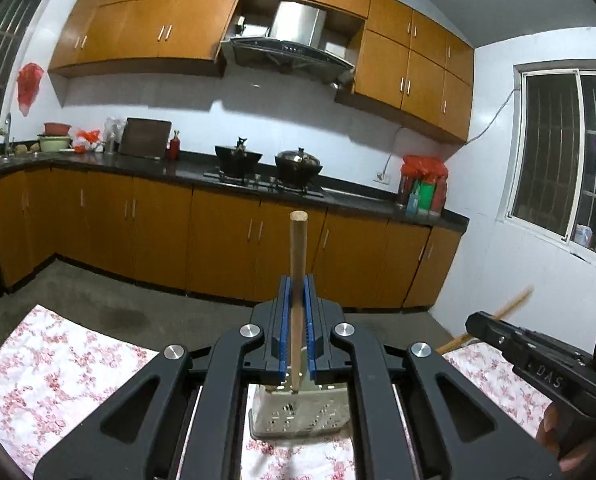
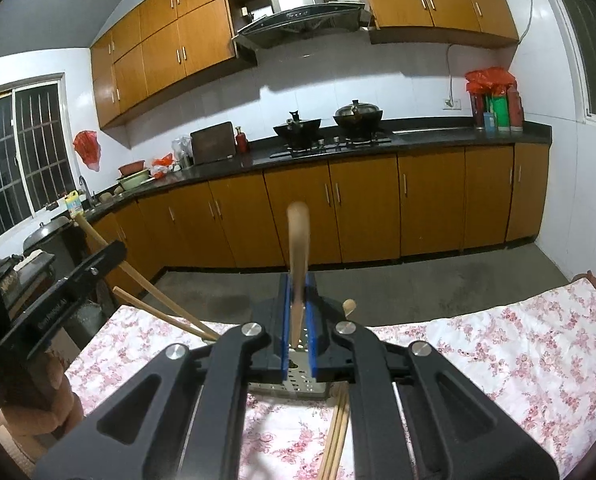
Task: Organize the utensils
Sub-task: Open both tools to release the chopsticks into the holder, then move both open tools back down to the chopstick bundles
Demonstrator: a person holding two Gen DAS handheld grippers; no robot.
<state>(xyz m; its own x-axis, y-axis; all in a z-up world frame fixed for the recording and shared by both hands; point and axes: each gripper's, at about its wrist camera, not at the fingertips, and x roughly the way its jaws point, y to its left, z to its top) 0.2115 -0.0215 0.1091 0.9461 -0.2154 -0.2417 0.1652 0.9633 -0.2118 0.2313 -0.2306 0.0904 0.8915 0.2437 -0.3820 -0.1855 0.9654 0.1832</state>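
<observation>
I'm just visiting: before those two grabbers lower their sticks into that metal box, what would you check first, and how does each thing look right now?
1. Left gripper clamped on its wooden stick: ok.
2. Right gripper clamped on its wooden utensil: ok, though blurred.
3. Left stick's lower end at the perforated holder: ok.
4. Right utensil's lower end over the holder: ok.
5. Holder upright on the floral cloth: ok.
6. Room left inside the holder: cannot tell.
7. Loose chopsticks left beside the holder: not ok.
</observation>
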